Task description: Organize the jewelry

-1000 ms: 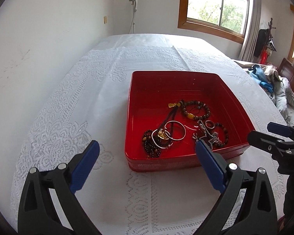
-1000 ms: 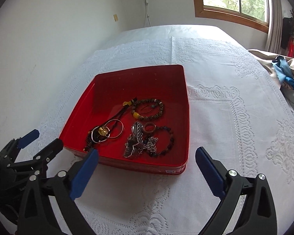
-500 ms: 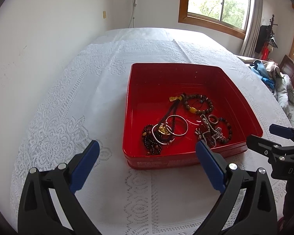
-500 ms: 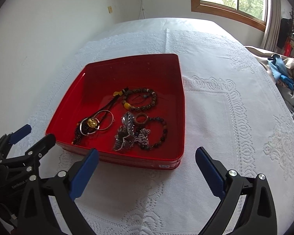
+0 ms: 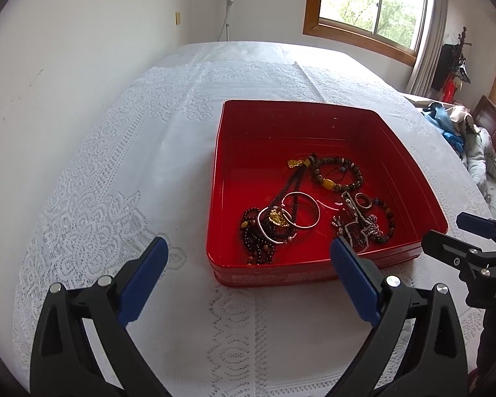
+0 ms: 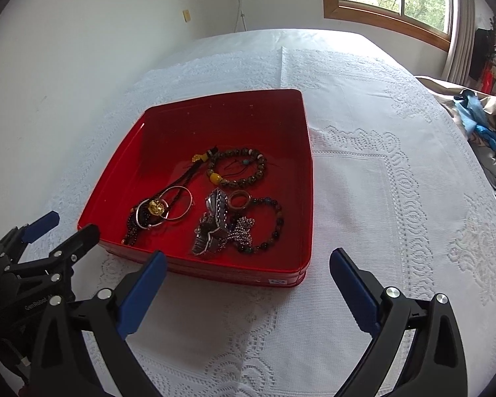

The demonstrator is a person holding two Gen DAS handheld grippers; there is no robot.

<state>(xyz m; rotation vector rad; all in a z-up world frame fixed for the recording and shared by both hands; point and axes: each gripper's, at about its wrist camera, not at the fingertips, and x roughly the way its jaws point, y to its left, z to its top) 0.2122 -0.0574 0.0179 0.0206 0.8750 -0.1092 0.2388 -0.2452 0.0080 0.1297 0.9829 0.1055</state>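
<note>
Jewelry [image 6: 211, 205] lies tangled in red tray [image 5: 258, 271], just ahead of our jaws. Left gripper [image 5: 248, 278] and right gripper [image 6: 248, 284] both gape wide, empty. Risk: lifting one bracelet drags its neighbours.

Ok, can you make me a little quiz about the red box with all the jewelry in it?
1. True or false: the square red plastic box sits on a white lace tablecloth.
2. What colour are the pads on the left gripper fingers? A green, B blue, C yellow.
3. Fill in: both the left gripper and the right gripper are ____, holding nothing.

Key: 1 true; 2 B; 3 open.
</note>
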